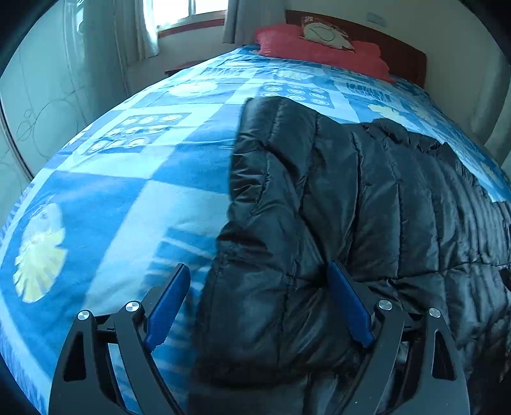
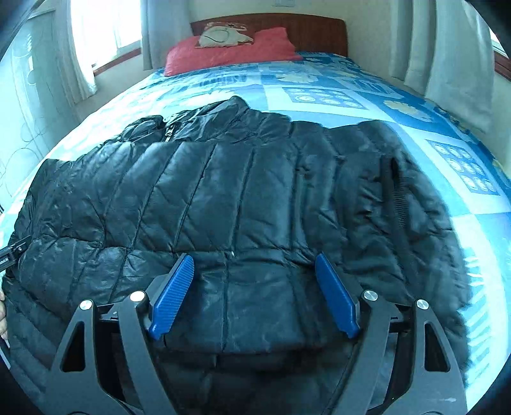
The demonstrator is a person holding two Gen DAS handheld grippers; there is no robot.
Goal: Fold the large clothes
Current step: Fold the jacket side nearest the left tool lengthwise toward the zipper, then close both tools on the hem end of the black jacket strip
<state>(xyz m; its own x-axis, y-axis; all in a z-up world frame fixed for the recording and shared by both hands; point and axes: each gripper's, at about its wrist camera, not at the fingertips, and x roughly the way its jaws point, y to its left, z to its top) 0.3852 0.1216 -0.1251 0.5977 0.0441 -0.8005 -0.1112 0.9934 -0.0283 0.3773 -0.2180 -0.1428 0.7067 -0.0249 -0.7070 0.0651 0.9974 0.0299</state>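
Note:
A black quilted puffer jacket (image 2: pixel 242 198) lies spread across the bed, collar toward the headboard, one sleeve folded over its right side. In the left wrist view the jacket (image 1: pixel 351 207) fills the right half. My left gripper (image 1: pixel 258 271) is open, its blue fingers straddling the jacket's left edge near the hem. My right gripper (image 2: pixel 254 261) is open over the jacket's lower hem, nothing between its blue pads (image 2: pixel 174 293). The left gripper's tip shows at the left edge of the right wrist view (image 2: pixel 12 250).
The bed has a blue patterned blanket (image 1: pixel 111 191). A red pillow (image 2: pixel 230 51) and a pale cushion (image 2: pixel 223 38) lie at the wooden headboard (image 2: pixel 313 28). Curtains (image 2: pixel 447 57) and a window (image 1: pixel 188 12) stand beside the bed.

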